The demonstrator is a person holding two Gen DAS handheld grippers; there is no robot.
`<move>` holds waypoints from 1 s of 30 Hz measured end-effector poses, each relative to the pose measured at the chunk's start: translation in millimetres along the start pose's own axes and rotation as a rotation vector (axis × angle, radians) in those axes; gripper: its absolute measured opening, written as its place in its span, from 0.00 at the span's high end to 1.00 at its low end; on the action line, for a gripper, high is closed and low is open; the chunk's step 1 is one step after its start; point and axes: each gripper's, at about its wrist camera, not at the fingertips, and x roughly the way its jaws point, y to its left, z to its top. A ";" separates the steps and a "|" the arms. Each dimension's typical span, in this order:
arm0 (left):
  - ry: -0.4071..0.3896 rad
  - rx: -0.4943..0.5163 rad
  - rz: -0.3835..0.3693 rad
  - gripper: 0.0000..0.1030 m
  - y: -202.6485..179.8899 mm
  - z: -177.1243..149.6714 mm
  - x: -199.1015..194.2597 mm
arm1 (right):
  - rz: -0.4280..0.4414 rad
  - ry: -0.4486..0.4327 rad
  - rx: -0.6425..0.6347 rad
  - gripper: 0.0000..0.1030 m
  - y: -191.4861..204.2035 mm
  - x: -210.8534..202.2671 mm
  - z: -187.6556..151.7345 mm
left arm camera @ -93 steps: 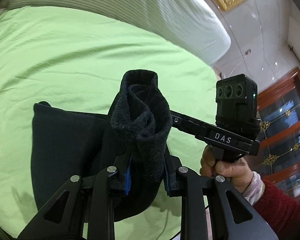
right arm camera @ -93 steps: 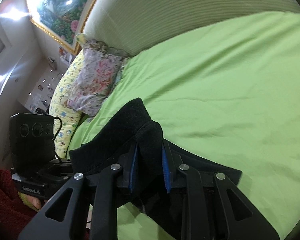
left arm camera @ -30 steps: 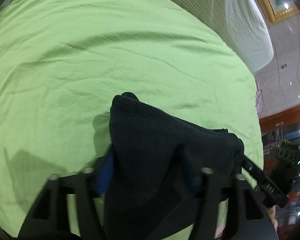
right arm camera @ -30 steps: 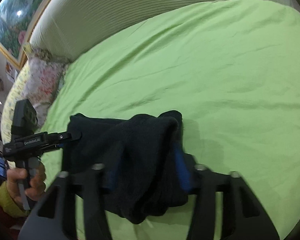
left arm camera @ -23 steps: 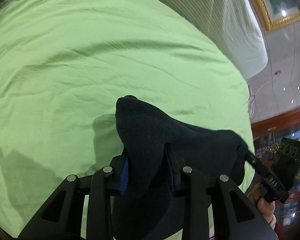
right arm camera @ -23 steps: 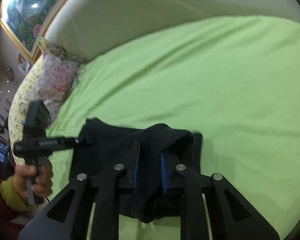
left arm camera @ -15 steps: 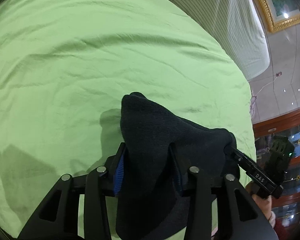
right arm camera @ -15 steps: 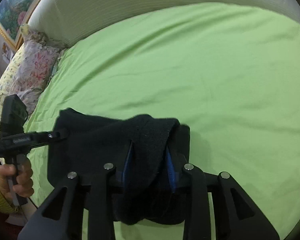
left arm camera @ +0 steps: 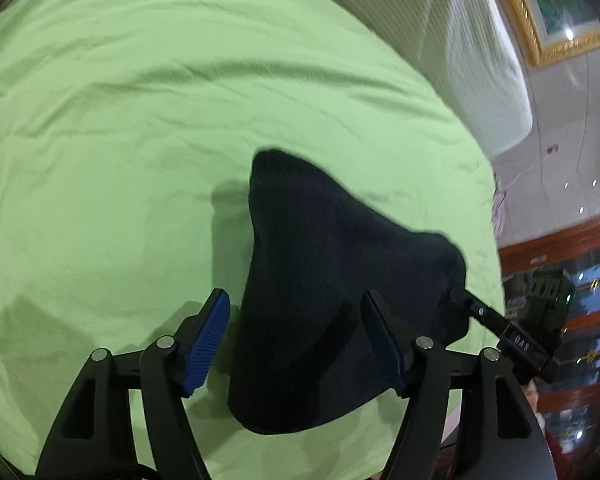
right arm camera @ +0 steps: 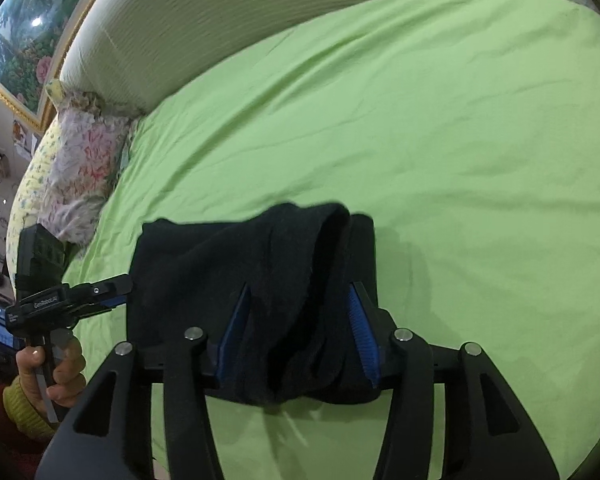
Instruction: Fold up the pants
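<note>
The black pants (left arm camera: 324,280) lie bunched on the green bed sheet (left arm camera: 120,120), folded over on themselves. My left gripper (left arm camera: 296,340) is open, its blue pads either side of the near edge of the cloth. My right gripper (right arm camera: 296,328) is open too, with the folded pants (right arm camera: 252,280) between its spread fingers. The right gripper shows in the left wrist view (left arm camera: 512,332) at the far corner of the pants. The left gripper shows in the right wrist view (right arm camera: 68,300) at the pants' left edge.
A white padded headboard (right arm camera: 240,12) runs behind the bed. Floral pillows (right arm camera: 72,168) lie at the bed's left. A framed painting (right arm camera: 24,28) hangs above. A wooden cabinet with glass (left arm camera: 580,280) stands to the right of the bed.
Both grippers carried the pants' edge forward over the rest and lowered it. Half a second ago both were shut on the cloth; now both have opened and let it go.
</note>
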 end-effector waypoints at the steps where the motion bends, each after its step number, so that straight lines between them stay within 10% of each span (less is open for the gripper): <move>1: 0.016 0.006 0.017 0.33 0.1 -2.5 6.1 | -0.005 0.000 0.007 0.49 -3.4 1.7 -2.3; 9: 0.030 0.003 0.043 0.34 7.4 -7.9 26.8 | 0.069 0.009 0.105 0.35 -30.2 18.2 -15.9; 18: 0.024 0.032 -0.011 0.67 -3.9 -5.0 16.8 | 0.133 -0.041 0.098 0.64 -17.6 0.2 -16.7; 30: -0.141 0.039 -0.057 0.70 -8.6 32.6 -50.6 | 0.248 -0.133 0.014 0.67 36.1 -11.9 34.8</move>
